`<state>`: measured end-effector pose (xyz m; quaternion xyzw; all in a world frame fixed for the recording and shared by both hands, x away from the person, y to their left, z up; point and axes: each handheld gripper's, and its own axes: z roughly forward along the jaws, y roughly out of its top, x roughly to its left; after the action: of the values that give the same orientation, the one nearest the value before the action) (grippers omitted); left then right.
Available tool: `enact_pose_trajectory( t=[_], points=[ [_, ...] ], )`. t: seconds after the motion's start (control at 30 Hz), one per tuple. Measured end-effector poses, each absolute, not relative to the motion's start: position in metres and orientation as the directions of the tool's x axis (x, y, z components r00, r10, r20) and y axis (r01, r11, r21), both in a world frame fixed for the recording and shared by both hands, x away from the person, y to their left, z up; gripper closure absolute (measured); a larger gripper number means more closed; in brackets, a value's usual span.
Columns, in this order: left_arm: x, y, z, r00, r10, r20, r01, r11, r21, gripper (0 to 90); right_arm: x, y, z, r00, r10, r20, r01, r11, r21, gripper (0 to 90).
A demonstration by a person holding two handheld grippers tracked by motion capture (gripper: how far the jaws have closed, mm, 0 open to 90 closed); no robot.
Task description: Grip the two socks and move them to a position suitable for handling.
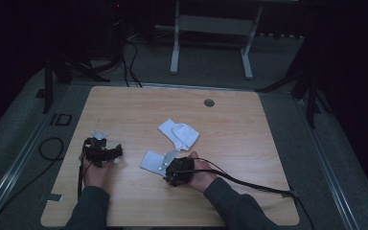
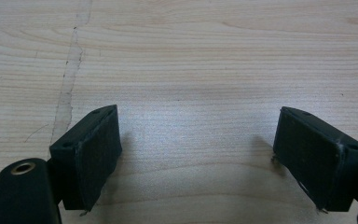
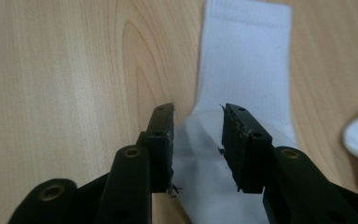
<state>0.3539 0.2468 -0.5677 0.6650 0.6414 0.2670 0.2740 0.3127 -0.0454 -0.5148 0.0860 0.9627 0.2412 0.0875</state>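
Straddling one edge of a flat white ribbed-knit cotton sock (image 3: 242, 65), the right gripper (image 3: 196, 149) has its two black jaws partly open, a narrow gap between them with sock fabric showing through it; the left of those jaws sits over bare wood beside the sock's edge, and whether the pads touch the cloth I cannot tell. From the high view this right gripper (image 1: 176, 168) sits at the near sock (image 1: 152, 161), on the middle of the pale wood-grain bench (image 1: 249, 143). A second white sock (image 1: 178, 134), folded and lumpy, lies just beyond the first, close to it. The left gripper (image 1: 100, 151) hovers well apart to the left; its two jaws, faced with flat black rubbery pads (image 2: 98, 156), stand wide open over bare bench (image 2: 191, 60), holding nothing. Two socks, two grippers.
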Motion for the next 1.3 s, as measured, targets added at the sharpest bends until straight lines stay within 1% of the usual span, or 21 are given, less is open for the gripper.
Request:
enact_pose_trajectory(
  t=[0.03,0.1,0.23,0.27,0.4,0.43,0.6,0.8,1.0,1.13,1.17,1.2,1.23,1.3],
  points=[
    [0.354,0.247,-0.568,0.035,0.999,0.004,0.707,-0.027,0.707,15.0,0.317,-0.044,-0.523,-0.968,0.22,-0.117,0.144,0.876,0.46,63.7],
    [0.354,0.247,-0.568,0.035,0.999,0.004,0.707,-0.027,0.707,15.1,0.319,-0.043,-0.528,-0.969,0.222,-0.111,0.149,0.88,0.452,67.4],
    [0.354,0.247,-0.568,0.035,0.999,0.004,0.707,-0.027,0.707,15.1,0.32,-0.042,-0.529,-0.97,0.219,-0.104,0.148,0.875,0.461,86.2],
    [0.354,0.247,-0.568,0.035,0.999,0.004,0.707,-0.027,0.707,15.1,0.32,-0.042,-0.527,-0.968,0.225,-0.107,0.151,0.873,0.464,87.8],
    [0.354,0.247,-0.568,0.035,0.999,0.004,0.707,-0.027,0.707,15.0,0.32,-0.044,-0.523,-0.965,0.234,-0.122,0.15,0.867,0.476,88.5],
    [0.354,0.247,-0.568,0.035,0.999,0.004,0.707,-0.027,0.707,15.0,0.319,-0.046,-0.517,-0.963,0.243,-0.116,0.155,0.853,0.498,88.4],
    [0.354,0.247,-0.568,0.035,0.999,0.004,0.707,-0.027,0.707,15.1,0.319,-0.054,-0.5,-0.954,0.268,-0.131,0.16,0.83,0.534,88.4],
    [0.354,0.247,-0.568,0.034,0.999,0.004,0.706,-0.027,0.708,15.1,0.319,-0.068,-0.482,-0.937,0.306,-0.168,0.167,0.815,0.555,88.2],
    [0.354,0.247,-0.568,0.034,0.999,0.004,0.706,-0.027,0.708,15.0,0.324,-0.093,-0.475,-0.911,0.379,-0.164,0.22,0.782,0.583,88.2],
    [0.354,0.247,-0.568,0.034,0.999,0.003,0.706,-0.026,0.708,15.1,0.326,-0.109,-0.476,-0.895,0.413,-0.168,0.248,0.775,0.581,87.9],
    [0.354,0.247,-0.568,0.034,0.999,0.003,0.706,-0.027,0.708,15.1,0.328,-0.121,-0.48,-0.883,0.439,-0.165,0.274,0.768,0.579,87.7],
    [0.354,0.247,-0.568,0.035,0.999,0.004,0.706,-0.027,0.708,15.1,0.328,-0.121,-0.48,-0.883,0.439,-0.165,0.274,0.768,0.579,87.7],
    [0.354,0.247,-0.568,0.035,0.999,0.004,0.706,-0.028,0.708,15.0,0.329,-0.136,-0.486,-0.87,0.469,-0.151,0.311,0.76,0.571,86.7],
    [0.354,0.247,-0.568,0.035,0.999,0.004,0.706,-0.027,0.708,15.0,0.331,-0.146,-0.491,-0.859,0.491,-0.145,0.336,0.755,0.563,82.9]
  ],
)
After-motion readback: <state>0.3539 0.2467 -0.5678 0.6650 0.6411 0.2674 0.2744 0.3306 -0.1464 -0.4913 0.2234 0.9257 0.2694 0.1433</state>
